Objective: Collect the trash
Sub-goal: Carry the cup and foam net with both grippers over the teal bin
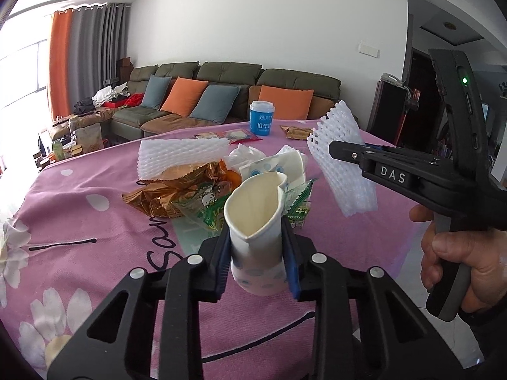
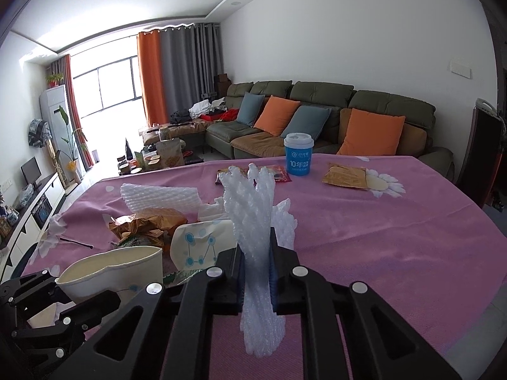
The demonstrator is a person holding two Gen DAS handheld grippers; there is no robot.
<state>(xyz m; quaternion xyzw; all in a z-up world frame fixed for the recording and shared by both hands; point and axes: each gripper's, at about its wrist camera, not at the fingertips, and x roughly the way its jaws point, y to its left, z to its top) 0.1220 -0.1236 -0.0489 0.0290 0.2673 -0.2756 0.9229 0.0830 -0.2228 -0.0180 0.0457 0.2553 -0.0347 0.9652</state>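
A white paper cup (image 1: 253, 209) with blue dots stands between the blue pads of my left gripper (image 1: 256, 237), which is shut on it; the rim is squeezed out of round. The same cup (image 2: 117, 269) shows at the lower left of the right wrist view. My right gripper (image 2: 256, 253) is shut on a white foam fruit net (image 2: 253, 202), pinched flat and sticking up past the fingers. In the left wrist view that gripper (image 1: 336, 152) comes in from the right, held by a hand (image 1: 459, 259), with the net (image 1: 355, 190) hanging above the table.
On the pink flowered tablecloth (image 1: 95, 253) lies a pile: another foam net (image 1: 180, 155), a gold wrapper (image 1: 164, 193), a green wrapper (image 1: 206, 209), tissue (image 1: 247, 155) and a flattened paper cup (image 1: 275, 166). Farther back stand a blue lidded cup (image 1: 261, 120) and flat packets (image 1: 296, 131).
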